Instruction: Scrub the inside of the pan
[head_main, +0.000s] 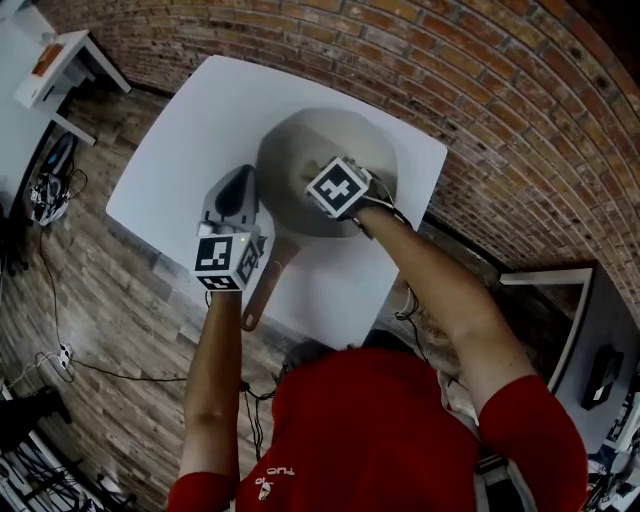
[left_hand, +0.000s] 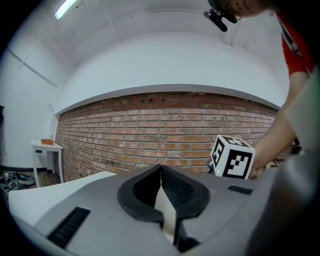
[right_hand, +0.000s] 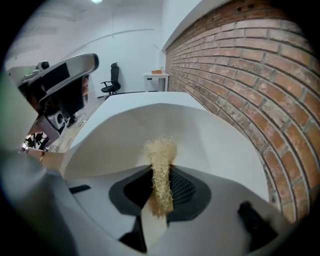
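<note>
A grey pan (head_main: 300, 145) with a brown handle (head_main: 262, 290) sits on the white table (head_main: 180, 130). My right gripper (head_main: 335, 185) reaches down into the pan, its marker cube on top hiding the jaws. In the right gripper view, the right gripper (right_hand: 161, 175) is shut on a straw-coloured fibrous scrubber (right_hand: 160, 157) that points into the pale pan interior (right_hand: 125, 135). My left gripper (head_main: 235, 200) is over the table beside the pan's left rim, above the handle. In the left gripper view, the left gripper (left_hand: 161, 175) has its jaws together with nothing seen between them.
A brick wall (head_main: 480, 80) runs along the table's far side. A small white side table (head_main: 55, 60) and floor cables (head_main: 45, 190) lie to the left, and another table (head_main: 560, 290) to the right. An office chair (right_hand: 112, 80) stands far off.
</note>
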